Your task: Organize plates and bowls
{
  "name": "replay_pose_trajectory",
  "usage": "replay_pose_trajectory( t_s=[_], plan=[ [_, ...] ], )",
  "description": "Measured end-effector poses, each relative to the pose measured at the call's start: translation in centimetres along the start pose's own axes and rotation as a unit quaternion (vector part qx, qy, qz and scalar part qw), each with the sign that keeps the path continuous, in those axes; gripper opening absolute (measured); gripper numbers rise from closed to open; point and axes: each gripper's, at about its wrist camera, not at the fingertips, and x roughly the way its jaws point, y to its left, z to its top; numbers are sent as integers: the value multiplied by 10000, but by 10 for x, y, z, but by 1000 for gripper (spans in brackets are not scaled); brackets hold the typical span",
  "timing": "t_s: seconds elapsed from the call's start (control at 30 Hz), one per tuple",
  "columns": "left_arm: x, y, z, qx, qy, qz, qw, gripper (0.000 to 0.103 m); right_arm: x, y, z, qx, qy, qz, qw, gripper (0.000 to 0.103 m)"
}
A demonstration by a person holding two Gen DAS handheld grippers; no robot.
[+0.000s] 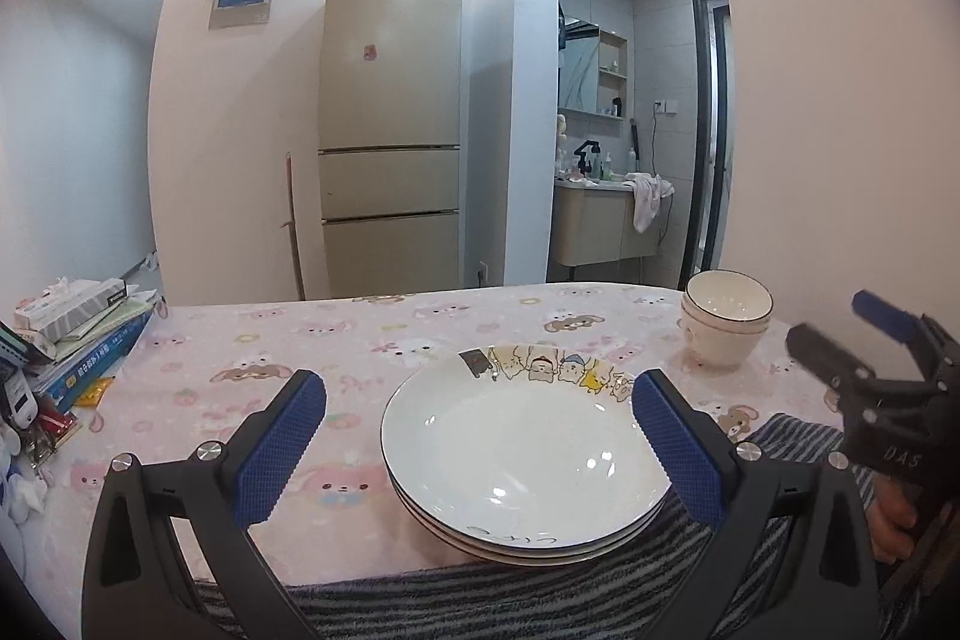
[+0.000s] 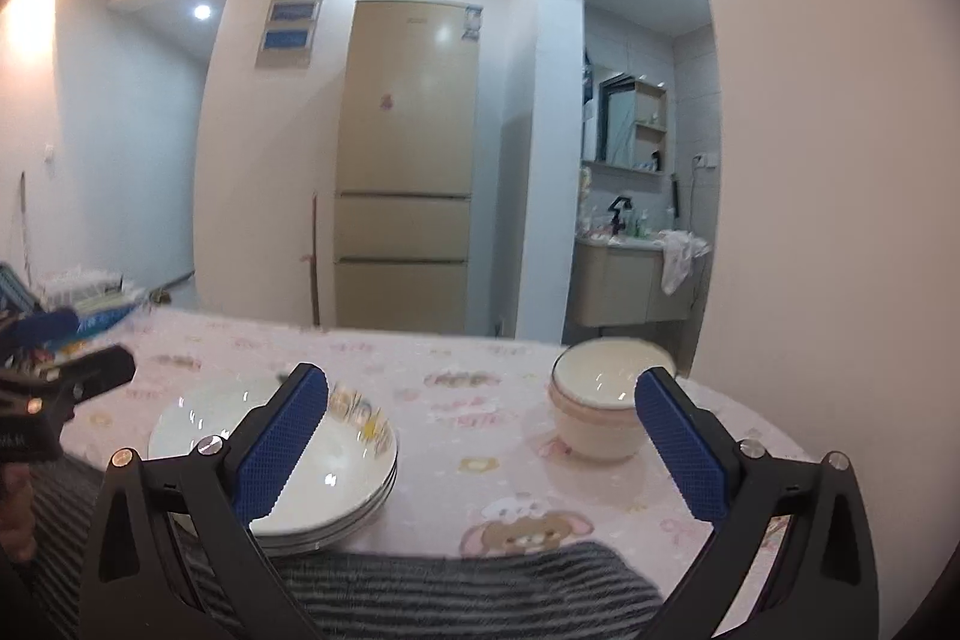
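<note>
A stack of white plates (image 1: 516,460) with cartoon figures on the top rim sits on the pink tablecloth near the front edge, partly on a grey striped cloth (image 1: 540,598). My left gripper (image 1: 480,436) is open and empty, its fingers on either side of the stack, just in front of it. A stack of white bowls (image 1: 726,322) with dark rims stands at the far right. My right gripper (image 2: 480,442) is open and empty; the plates (image 2: 342,466) lie at its left finger and the bowls (image 2: 600,400) at its right finger. The right gripper also shows in the left wrist view (image 1: 852,340).
Books and a tissue box (image 1: 78,322) are piled at the table's left edge, with small clutter below them. A beige fridge (image 1: 390,130) stands behind the table and an archway to a washroom (image 1: 618,160) opens at the right. The left gripper shows at the right wrist view's left edge (image 2: 66,352).
</note>
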Motion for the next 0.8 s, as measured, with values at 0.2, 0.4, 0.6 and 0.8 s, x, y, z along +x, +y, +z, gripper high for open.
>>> replay_pose_trajectory(
  t_s=[0.2,0.4,0.6,0.8],
  plan=[
    [-1,-4,1,117,-49,82,9999,103,4,-10,-2,203,97,-30,9997,102],
    [-5,-1,3,92,-161,107,9998,103,4,-13,-2,263,101,-61,9996,102],
    [-8,-2,3,128,-223,164,9995,103,2,-13,-2,259,53,-82,9996,102],
    [-10,-10,3,302,-264,165,9991,103,4,-6,-1,56,133,-198,9997,102]
  ],
)
